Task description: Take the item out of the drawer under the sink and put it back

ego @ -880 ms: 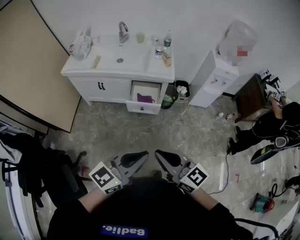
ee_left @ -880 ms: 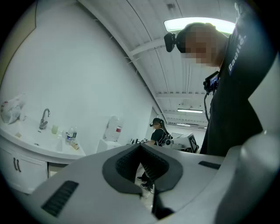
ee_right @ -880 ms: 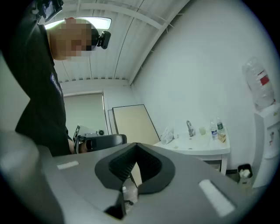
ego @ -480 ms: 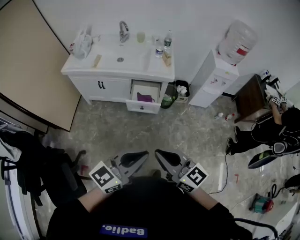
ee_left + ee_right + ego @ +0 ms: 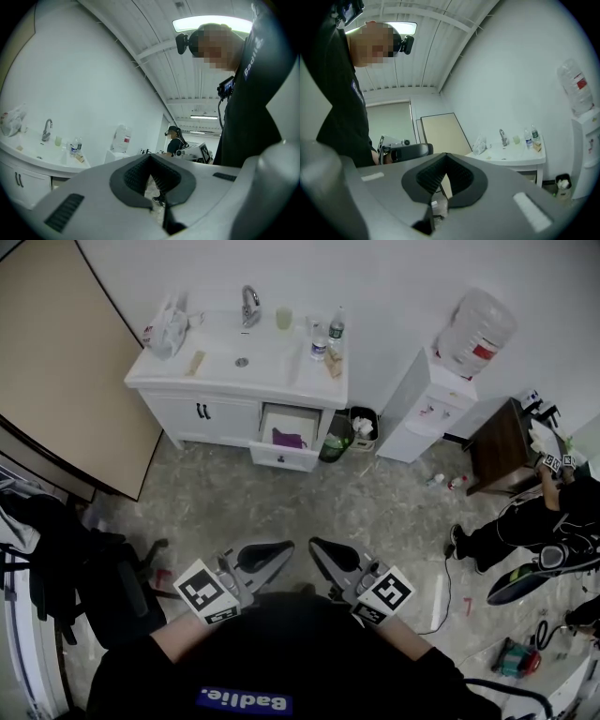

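Left hand-held gripper [image 5: 267, 557] and right hand-held gripper [image 5: 330, 557] are held close to the chest. Jaws are pressed together on both, with nothing clamped, as confirmed in each gripper view. Purple item [image 5: 289, 438] is seen only in the head view, lying in the open drawer [image 5: 281, 458] under the sink [image 5: 225, 352], well apart from both. Tap [image 5: 502, 137] and bottles [image 5: 528, 138] are picked up in the right gripper view. A standing person [image 5: 176, 140] is shown in the left gripper view.

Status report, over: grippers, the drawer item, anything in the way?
Left gripper and right gripper shut, empty, far from the vanity. Purple item lying in the open drawer. Green bottle on the floor beside the drawer.
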`<move>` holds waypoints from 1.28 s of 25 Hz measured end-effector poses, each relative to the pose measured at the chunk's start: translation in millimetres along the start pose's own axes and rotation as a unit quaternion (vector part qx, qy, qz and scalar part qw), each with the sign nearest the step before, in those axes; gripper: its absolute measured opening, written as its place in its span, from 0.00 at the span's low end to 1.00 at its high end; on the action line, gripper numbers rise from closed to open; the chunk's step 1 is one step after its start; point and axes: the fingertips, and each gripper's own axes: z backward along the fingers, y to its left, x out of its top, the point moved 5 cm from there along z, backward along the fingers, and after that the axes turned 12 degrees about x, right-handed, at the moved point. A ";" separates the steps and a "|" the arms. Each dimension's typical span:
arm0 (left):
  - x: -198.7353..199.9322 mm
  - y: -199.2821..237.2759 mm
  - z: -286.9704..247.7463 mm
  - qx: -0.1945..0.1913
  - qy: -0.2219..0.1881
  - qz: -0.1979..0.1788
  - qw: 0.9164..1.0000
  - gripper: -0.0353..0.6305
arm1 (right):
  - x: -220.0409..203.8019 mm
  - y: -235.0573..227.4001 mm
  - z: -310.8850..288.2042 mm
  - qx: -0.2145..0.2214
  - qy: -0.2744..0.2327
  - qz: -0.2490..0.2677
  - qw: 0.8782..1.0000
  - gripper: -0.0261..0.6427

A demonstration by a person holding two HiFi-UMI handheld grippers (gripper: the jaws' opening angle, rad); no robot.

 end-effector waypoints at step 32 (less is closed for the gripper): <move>34.4 232.4 -121.3 -0.040 -0.010 0.019 0.999 0.04 | 15.3 -227.8 -125.6 -0.070 0.066 -0.020 0.995 0.04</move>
